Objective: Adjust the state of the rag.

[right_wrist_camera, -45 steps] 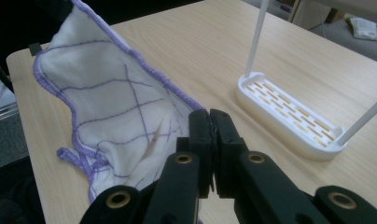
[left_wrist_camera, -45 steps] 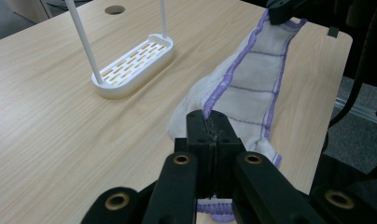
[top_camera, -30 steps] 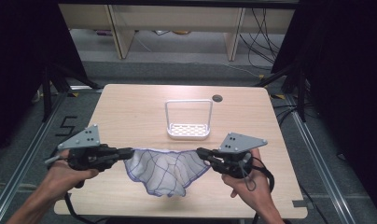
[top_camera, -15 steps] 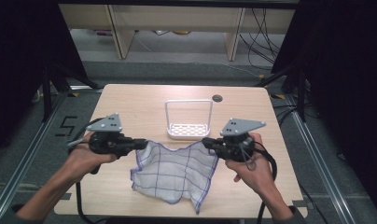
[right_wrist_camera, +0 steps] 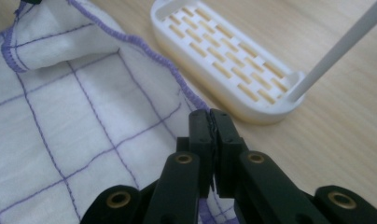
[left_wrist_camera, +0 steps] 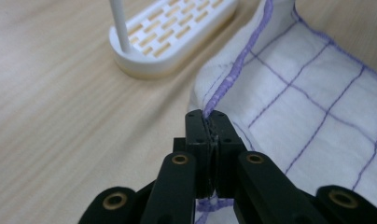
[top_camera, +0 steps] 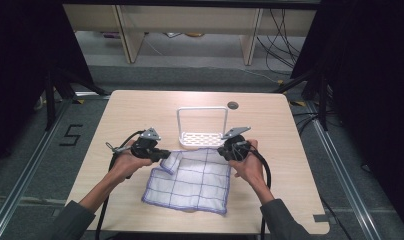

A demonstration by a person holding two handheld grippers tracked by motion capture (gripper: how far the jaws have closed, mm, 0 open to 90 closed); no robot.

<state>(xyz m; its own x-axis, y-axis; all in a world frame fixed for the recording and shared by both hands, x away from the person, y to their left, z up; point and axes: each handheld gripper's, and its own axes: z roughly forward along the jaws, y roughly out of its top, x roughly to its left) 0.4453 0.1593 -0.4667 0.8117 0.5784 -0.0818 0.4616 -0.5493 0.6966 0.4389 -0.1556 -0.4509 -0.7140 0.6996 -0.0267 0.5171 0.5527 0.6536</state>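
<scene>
The cloth point(top_camera: 190, 181), white w/ purple grid lines, is spread at lower centre of the high view, just below the white rack point(top_camera: 202, 129). Its far corners are pinched: left gripper point(top_camera: 162, 154) is clamped shut on the hem, right gripper point(top_camera: 222, 152) likewise. The left corner is seen folded over. For a flat lay, both corners should be lowered together, kept taut, and the fold pulled out before release. The light wood table point(top_camera: 290, 150) sits on grey floor; shelving point(top_camera: 190, 20) at top, dark curtains at both sides.
</scene>
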